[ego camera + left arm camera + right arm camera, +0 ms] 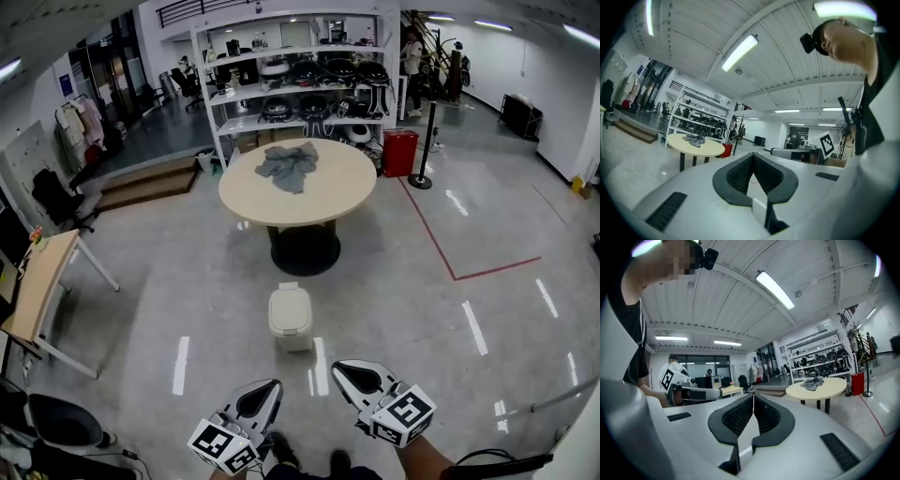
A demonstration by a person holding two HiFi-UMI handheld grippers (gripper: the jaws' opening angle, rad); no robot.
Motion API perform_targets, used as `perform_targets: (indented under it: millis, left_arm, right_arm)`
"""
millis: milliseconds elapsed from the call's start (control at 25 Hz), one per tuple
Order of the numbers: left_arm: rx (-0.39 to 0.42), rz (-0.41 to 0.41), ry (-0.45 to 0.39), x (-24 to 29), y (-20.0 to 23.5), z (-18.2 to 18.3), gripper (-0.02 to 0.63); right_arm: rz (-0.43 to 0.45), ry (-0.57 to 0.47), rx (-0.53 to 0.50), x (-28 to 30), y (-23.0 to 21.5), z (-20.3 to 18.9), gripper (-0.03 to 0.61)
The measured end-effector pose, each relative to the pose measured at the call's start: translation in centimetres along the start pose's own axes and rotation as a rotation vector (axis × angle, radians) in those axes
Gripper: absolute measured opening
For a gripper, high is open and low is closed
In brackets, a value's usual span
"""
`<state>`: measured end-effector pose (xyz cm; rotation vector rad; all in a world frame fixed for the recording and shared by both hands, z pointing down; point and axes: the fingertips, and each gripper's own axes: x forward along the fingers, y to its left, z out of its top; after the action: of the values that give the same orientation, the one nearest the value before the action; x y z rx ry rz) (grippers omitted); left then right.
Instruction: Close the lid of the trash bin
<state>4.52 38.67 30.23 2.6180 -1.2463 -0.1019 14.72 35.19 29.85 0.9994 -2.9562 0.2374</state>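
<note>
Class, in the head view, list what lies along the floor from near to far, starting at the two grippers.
Left gripper and right gripper, side by side → trash bin → round table → shelves.

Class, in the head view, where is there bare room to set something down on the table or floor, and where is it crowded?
Round table: bare all round the grey cloth, widest at its right and near edges. Floor: bare either side of the trash bin, across to the red line. Crowded: the shelves behind the table.
</note>
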Motion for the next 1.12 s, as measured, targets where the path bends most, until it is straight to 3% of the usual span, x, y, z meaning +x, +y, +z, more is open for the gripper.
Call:
perform_targets:
  millis: [240, 520, 760, 920, 1120]
  left_arm:
    - [0.008, 0.016, 0.017, -4.2, -3.3, -0.6, 0.0]
    - [0.024, -0.034, -0.005, -12.3, -5.9, -2.0, 0.0]
    - [0.039, -0.107, 0.012, -20.4, -7.3, -3.7, 0.0]
    - [0.02, -0.15, 0.007, -23.6, -9.7, -3.8, 0.0]
    - [0.054, -0.186, -0.008, -25.9, -14.2, -3.7, 0.0]
  right_arm:
    - [-0.004, -0.019, -0.006, -2.5, 3.9, 0.3, 0.011]
    - [-0.045, -0.011, -0.032, -3.9, 11.7, -1.0, 0.011]
    - [-0.104, 0.031, 0.012, -5.5, 19.1, -3.4, 0.011]
    - [-0.118, 0.061, -0.008, -7.9, 23.2, -3.3, 0.011]
    - [-0.134, 0.036, -0.015, -12.0, 26.0, -3.3, 0.011]
